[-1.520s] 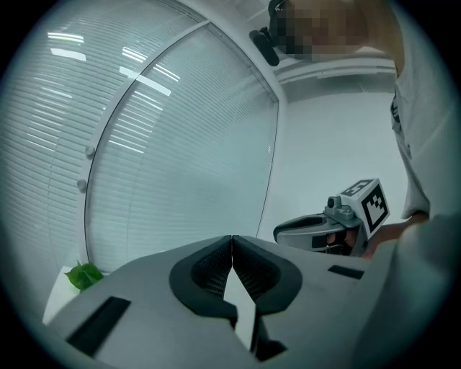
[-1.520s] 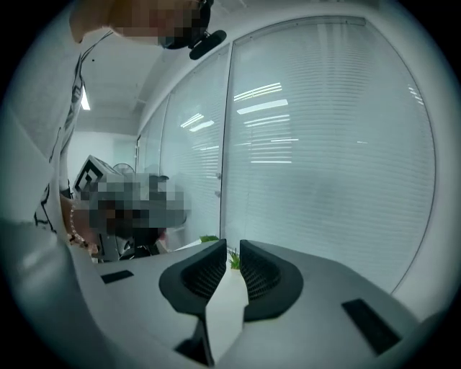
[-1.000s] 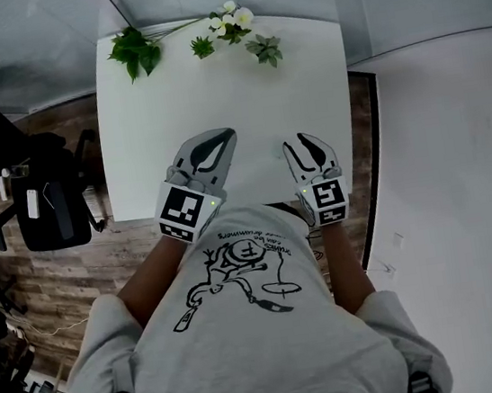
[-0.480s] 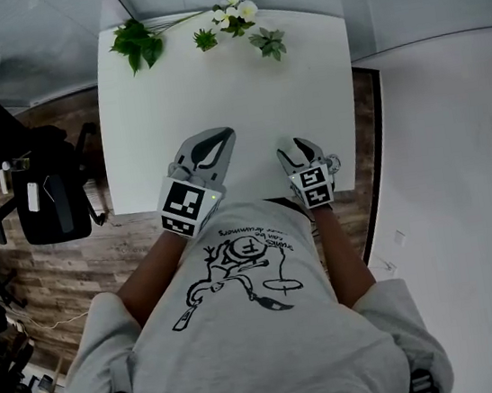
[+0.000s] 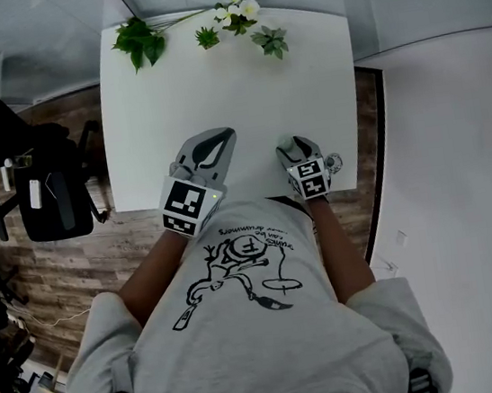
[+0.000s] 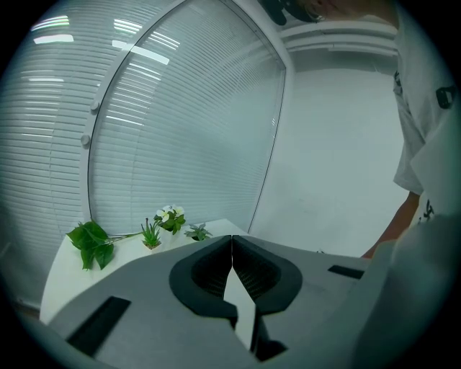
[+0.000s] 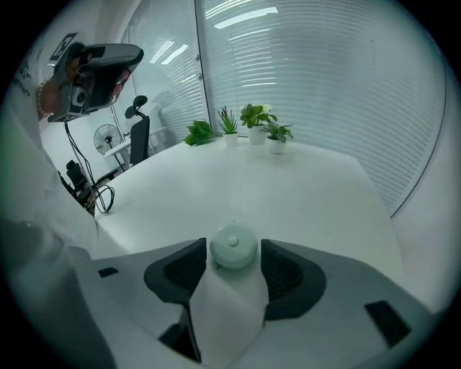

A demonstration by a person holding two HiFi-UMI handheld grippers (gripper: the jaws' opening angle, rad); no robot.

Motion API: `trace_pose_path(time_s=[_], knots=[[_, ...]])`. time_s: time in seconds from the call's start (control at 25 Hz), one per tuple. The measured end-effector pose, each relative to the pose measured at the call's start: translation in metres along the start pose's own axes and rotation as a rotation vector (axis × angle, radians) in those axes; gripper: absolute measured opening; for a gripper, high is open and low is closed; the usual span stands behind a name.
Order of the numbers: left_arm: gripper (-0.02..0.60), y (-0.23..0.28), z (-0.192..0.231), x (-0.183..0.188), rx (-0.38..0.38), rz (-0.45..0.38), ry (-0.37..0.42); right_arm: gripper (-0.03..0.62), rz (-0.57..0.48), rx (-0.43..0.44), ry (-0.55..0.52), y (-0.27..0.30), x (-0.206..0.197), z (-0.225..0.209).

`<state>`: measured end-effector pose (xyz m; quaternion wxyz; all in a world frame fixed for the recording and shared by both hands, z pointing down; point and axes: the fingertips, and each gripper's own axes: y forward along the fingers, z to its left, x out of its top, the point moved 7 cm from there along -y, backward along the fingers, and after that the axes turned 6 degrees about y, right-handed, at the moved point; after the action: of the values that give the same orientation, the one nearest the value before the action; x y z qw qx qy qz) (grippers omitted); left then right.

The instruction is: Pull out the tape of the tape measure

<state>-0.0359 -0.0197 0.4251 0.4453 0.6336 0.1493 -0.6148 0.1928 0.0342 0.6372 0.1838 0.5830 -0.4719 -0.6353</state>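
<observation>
Pale mint-white plastic: the tape measure [image 7: 233, 247] is a small round case with a centre button. It lies flat on the white table [image 7: 310, 180], low centre of the right gripper view, close to the table's near edge.

Right gripper [image 5: 297, 146]: jaws opening wide. The case sits between their tips, and the pads flank it without pressing, as far as I can judge.

Left gripper [image 6: 232, 243]: jaws together, nothing in them, aimed over the table toward the plants [image 6: 148, 232] at the far edge.

Handling, my guess: light, with a hard, smooth shell, so it could skid or spin on the slick top. Best to clamp across the round sides with one gripper and pinch the tape's end tab with the other. No view shows the tab, so I cannot tell which side it leaves from.
</observation>
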Motion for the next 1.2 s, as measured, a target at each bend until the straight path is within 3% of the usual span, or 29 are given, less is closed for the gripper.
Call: trace_pose_path(time_s=[0.4, 0.72, 1.2], knots=[[0.021, -0.001, 0.002, -0.007, 0.003, 0.017, -0.014, 0.221, -0.002, 0.000, -0.025, 0.004, -0.003, 0.002], [0.021, -0.002, 0.003, -0.014, -0.008, 0.036, -0.030, 0.218, -0.002, 0.027, 0.046, -0.002, 0.003, 0.000], [0.025, 0.002, 0.005, -0.024, -0.068, 0.059, -0.116, 0.218, -0.037, 0.213, 0.155, -0.042, 0.049, 0.004]])
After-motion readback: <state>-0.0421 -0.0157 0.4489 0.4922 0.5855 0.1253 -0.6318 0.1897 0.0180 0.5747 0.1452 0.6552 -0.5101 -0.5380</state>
